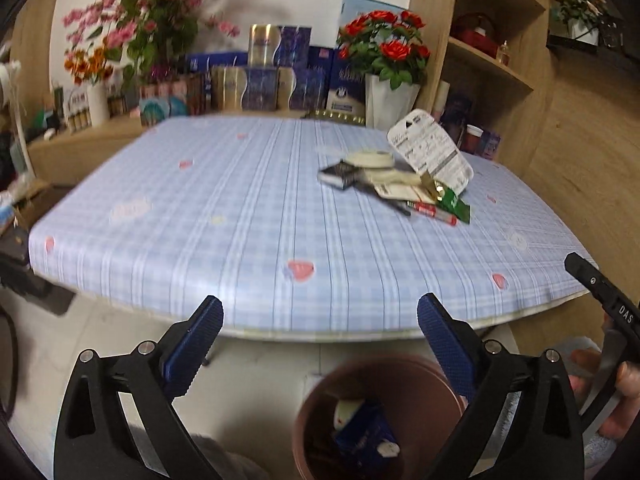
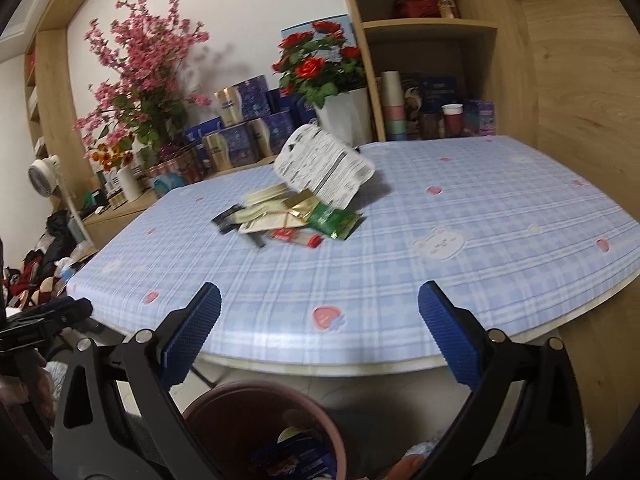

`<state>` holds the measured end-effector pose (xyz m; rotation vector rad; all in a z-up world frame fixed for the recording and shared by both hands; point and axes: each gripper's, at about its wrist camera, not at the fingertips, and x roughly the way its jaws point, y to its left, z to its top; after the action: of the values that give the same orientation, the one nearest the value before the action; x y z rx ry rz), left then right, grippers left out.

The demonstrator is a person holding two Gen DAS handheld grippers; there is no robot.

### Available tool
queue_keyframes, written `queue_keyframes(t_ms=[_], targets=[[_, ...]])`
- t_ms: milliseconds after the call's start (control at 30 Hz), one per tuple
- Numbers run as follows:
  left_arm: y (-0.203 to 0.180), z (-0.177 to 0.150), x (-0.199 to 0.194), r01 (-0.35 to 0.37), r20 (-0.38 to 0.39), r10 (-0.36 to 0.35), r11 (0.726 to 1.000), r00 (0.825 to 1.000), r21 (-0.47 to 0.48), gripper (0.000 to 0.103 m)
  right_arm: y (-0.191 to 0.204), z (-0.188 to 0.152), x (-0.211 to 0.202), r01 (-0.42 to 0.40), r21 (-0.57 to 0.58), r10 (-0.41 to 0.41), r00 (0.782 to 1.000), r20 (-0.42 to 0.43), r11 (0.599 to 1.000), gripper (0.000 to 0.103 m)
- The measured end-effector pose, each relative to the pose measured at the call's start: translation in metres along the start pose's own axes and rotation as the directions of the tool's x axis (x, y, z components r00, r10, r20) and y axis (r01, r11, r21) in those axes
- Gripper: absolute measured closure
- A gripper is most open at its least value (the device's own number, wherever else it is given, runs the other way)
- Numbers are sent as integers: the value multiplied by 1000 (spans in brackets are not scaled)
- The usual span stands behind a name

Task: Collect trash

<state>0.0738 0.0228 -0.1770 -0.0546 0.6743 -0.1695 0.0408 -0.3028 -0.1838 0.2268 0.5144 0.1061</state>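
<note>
Below the near edge of the table with the blue checked cloth (image 1: 248,208) stands a round brown plastic bin (image 1: 416,392) on the pale floor, and inside it lie a dark blue carton (image 1: 360,436) and a small white piece, already thrown in. The left gripper (image 1: 320,328) hangs in front of this table edge, above the bin; its blue ribbed fingers (image 1: 200,344) are spread wide apart and nothing is between them. The right gripper (image 2: 320,320) is also before the table edge, over the bin (image 2: 240,412), with its fingers (image 2: 444,332) wide apart and holding nothing.

On the table, toward its far right part in the left wrist view, the remaining trash is in one loose heap. A white printed blister card (image 1: 432,148) stands tilted at the back of the heap. Beside it lie a flat roll of pale tape (image 1: 370,159), a small dark box (image 1: 338,174), a beige paper packet (image 1: 404,190), a green foil wrapper (image 1: 454,200) and a red pen-like stick (image 1: 434,212). The pieces touch or overlap each other; the picture is blurred there.

Between the heap and the near table edge the cloth is bare, with only printed hearts and bears. Behind the table are blue boxes (image 1: 264,80) and a white pot of red roses (image 1: 384,56)
</note>
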Motion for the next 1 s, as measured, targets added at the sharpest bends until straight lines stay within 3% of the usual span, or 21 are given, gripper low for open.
queue_keyframes(t_ms=[233,367,667,1000], targets=[[5,32,12,7,13,-7,1000,1000,19,8,-10,24,10,50,-40,-50,999,6,998,6],[6,49,29,24,-8,-24,1000,1000,13,8,-20,37,25,84,-31,-85,995,-42,996,6],[1,84,77,49,-55,-46,997,997,62,8,-33,54,65,87,-61,-95,984,-150,994,6],[-3,112,133,92,-85,-87,994,993,60,8,-37,112,141,55,-155,-80,984,-160,986,6]])
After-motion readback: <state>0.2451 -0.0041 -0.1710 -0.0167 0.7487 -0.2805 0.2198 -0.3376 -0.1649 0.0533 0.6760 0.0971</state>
